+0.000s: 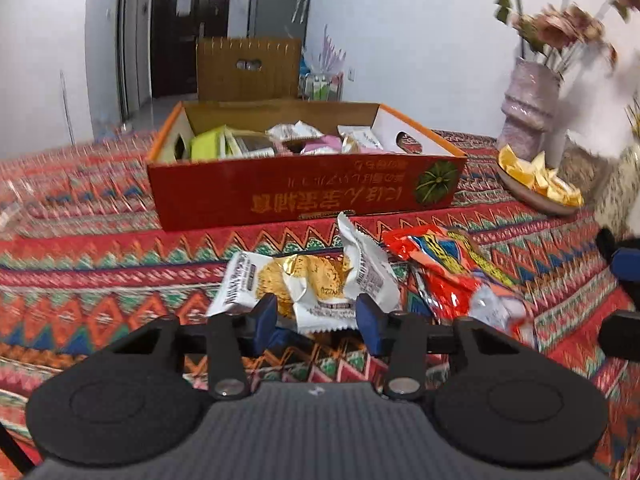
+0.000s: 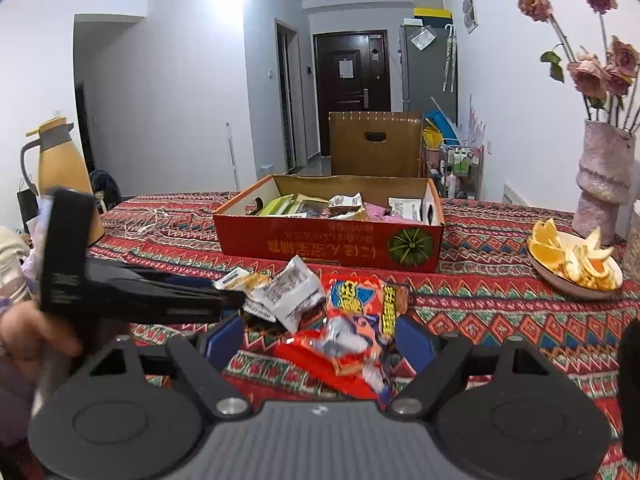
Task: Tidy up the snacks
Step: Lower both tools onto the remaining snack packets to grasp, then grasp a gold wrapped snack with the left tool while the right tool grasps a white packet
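A red cardboard box (image 1: 304, 188) (image 2: 320, 240) holding several snack packets stands on the patterned tablecloth. In front of it lie white cookie packets (image 1: 320, 280) (image 2: 288, 292) and a red snack packet (image 1: 444, 268) (image 2: 356, 344). My left gripper (image 1: 317, 314) straddles the near end of one white cookie packet. Its blue pads stand close beside the packet, with a small gap on the left side. In the right wrist view the left gripper (image 2: 236, 300) reaches in from the left. My right gripper (image 2: 320, 344) stands wide around the red packet without pressing on it.
A plate (image 1: 532, 200) (image 2: 560, 280) of orange pieces sits at the right, with a pink vase (image 1: 528, 108) (image 2: 600, 192) of dried roses behind it. A yellow jug (image 2: 64, 172) stands far left beside a white cable (image 2: 148, 220). A wooden chair back (image 2: 376, 144) rises behind the box. A hand (image 2: 28, 332) holds the left gripper.
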### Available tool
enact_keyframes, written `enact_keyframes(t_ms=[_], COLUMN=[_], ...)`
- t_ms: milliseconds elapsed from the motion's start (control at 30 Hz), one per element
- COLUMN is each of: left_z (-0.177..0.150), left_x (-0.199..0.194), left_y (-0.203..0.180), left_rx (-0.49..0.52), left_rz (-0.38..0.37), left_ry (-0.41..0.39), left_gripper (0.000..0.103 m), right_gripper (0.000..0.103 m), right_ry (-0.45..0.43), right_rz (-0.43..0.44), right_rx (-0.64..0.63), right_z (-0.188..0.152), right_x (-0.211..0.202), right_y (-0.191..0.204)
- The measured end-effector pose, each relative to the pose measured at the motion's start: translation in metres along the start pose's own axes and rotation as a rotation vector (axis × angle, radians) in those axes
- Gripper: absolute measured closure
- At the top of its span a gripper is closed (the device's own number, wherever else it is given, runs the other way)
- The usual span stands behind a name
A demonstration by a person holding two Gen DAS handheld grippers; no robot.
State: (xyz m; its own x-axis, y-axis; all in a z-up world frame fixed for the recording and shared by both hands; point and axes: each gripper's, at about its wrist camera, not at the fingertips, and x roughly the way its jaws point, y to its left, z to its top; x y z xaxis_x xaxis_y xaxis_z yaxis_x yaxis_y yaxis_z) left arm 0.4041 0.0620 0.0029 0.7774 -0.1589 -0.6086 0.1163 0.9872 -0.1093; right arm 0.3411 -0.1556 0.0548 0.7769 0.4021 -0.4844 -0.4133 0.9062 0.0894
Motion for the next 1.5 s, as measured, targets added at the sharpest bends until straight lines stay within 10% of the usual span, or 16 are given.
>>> enact_keyframes(t_ms=[33,100,400,567,933,1067,1500], left_z=[-0.001,-0.004,-0.032,-0.035,-0.039,-0.042,-0.07], left_x=[0.004,0.003,-0.069,-0.085,-0.092,-0.104,-0.154], left_y=[0.003,0.004,0.031,0.043,0.04,0.034,-0.014], left_rx=[-0.01,0.001,-0.083,-0.109,-0.097,-0.098,-0.049], left_rz=[-0.013,-0.012,0.027,0.064,0.081,0.099,0.062], left_ry=[-0.001,0.008,-0.039,-0.076,-0.089,-0.098,-0.091], left_gripper=[0.085,0.091,0.094,0.094,0.093,0.093,0.093], right_gripper=[0.021,0.022,0.03,0.038,0.029,0.06,0.063], right_ry=[0.004,0.015,0.145,0.177,0.193,0.18,0.06], right_rz=[0.009,0.037,0.108,-0.053,-0.066,-0.034,0.105], right_rx=[0.004,0.02,0.023,-0.118,-0.046,-0.035,0.03], right_z=[0.004,0.01,0.031,0.011,0.0,0.004,-0.032], right_x=[0.008,0.025,0.145,0.175,0.158,0.162,0.015], right_y=[-0.001,-0.003,0.019,0.04,0.015,0.016,0.033])
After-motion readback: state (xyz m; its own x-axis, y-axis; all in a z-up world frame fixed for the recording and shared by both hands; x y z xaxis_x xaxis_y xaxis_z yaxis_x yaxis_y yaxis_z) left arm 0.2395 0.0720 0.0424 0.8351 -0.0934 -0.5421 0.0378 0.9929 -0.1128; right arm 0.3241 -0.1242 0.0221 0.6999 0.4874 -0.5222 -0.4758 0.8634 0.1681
